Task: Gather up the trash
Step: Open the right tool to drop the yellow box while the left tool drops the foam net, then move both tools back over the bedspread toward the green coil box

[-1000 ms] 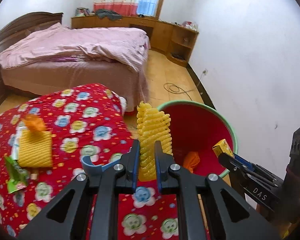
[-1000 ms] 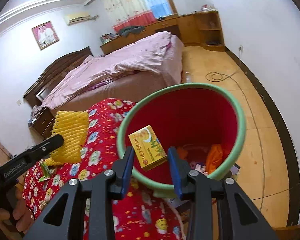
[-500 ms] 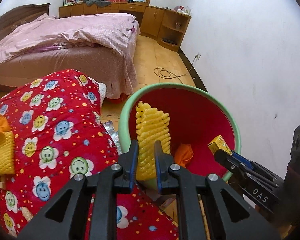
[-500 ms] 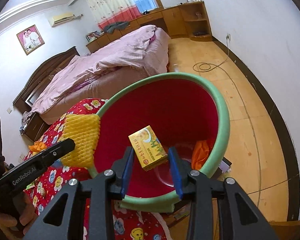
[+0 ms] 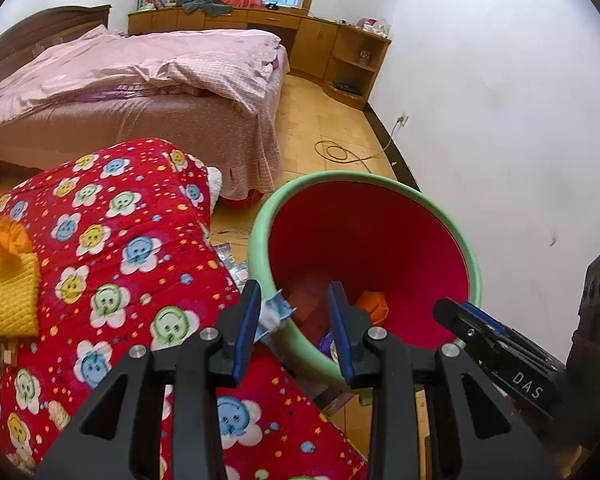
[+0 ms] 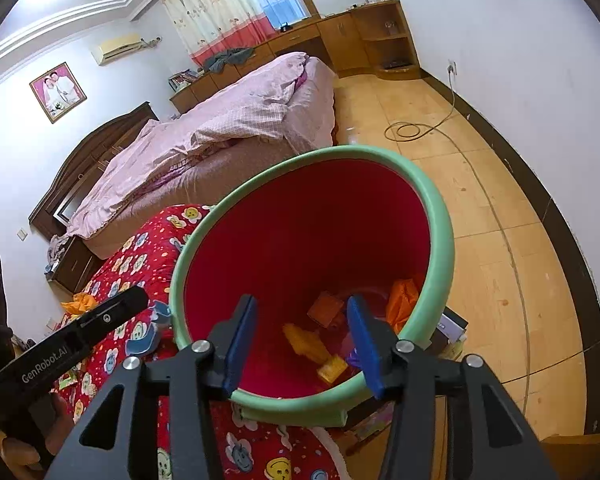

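A red bin with a green rim [image 5: 474, 268] [image 6: 442, 220] stands on the floor beside the red flowered quilt [image 5: 112, 264]. My left gripper [image 5: 294, 312] is open and empty over the bin's near rim. My right gripper [image 6: 302, 328] is open and empty above the bin's mouth. Inside the bin lie a yellow foam net [image 6: 304, 342], a small yellow box [image 6: 332, 368], an orange wrapper [image 6: 402, 296] and a brown carton [image 6: 324, 308]. On the quilt remain a yellow foam net [image 5: 6, 296], an orange wrapper [image 5: 6, 236] and a blue-white scrap [image 5: 274, 312].
A bed with a pink cover [image 5: 140, 76] stands behind the quilt. Wooden cabinets [image 5: 332, 48] line the far wall. A cable coil [image 5: 336, 150] lies on the wooden floor. The white wall [image 5: 500, 120] is close on the right. Papers lie on the floor beside the bin [image 6: 452, 328].
Both grippers have opened. The yellow foam net has left my left gripper and the yellow box my right gripper; both now lie in the bin.
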A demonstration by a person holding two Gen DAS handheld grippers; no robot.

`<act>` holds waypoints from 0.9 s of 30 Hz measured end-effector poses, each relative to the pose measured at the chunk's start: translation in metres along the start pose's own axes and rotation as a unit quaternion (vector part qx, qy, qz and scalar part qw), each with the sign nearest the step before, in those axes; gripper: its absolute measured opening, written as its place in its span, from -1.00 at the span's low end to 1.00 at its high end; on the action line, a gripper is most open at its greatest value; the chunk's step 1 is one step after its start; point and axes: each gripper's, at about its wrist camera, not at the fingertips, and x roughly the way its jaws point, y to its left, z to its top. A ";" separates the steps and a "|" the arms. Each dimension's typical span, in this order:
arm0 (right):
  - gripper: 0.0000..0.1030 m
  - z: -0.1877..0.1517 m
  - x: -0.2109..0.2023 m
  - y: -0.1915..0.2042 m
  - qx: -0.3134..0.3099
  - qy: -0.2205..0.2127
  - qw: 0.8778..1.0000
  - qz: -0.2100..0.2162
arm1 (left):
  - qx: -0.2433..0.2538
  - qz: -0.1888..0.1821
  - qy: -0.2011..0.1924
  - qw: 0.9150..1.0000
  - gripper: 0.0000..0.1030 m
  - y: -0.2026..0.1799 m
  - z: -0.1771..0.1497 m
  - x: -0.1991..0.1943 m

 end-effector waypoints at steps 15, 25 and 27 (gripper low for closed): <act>0.35 -0.012 -0.018 0.037 -0.018 -0.003 1.000 0.024 | -0.052 0.039 -0.034 0.997 -0.27 0.051 -0.018 -0.061; 0.45 -0.028 -0.020 0.079 -0.049 0.004 0.998 0.050 | -0.091 0.080 -0.053 0.991 -0.26 0.095 -0.038 -0.100; 0.47 -0.031 -0.020 0.089 -0.057 0.006 0.997 0.053 | -0.098 0.087 -0.057 0.990 -0.26 0.104 -0.042 -0.107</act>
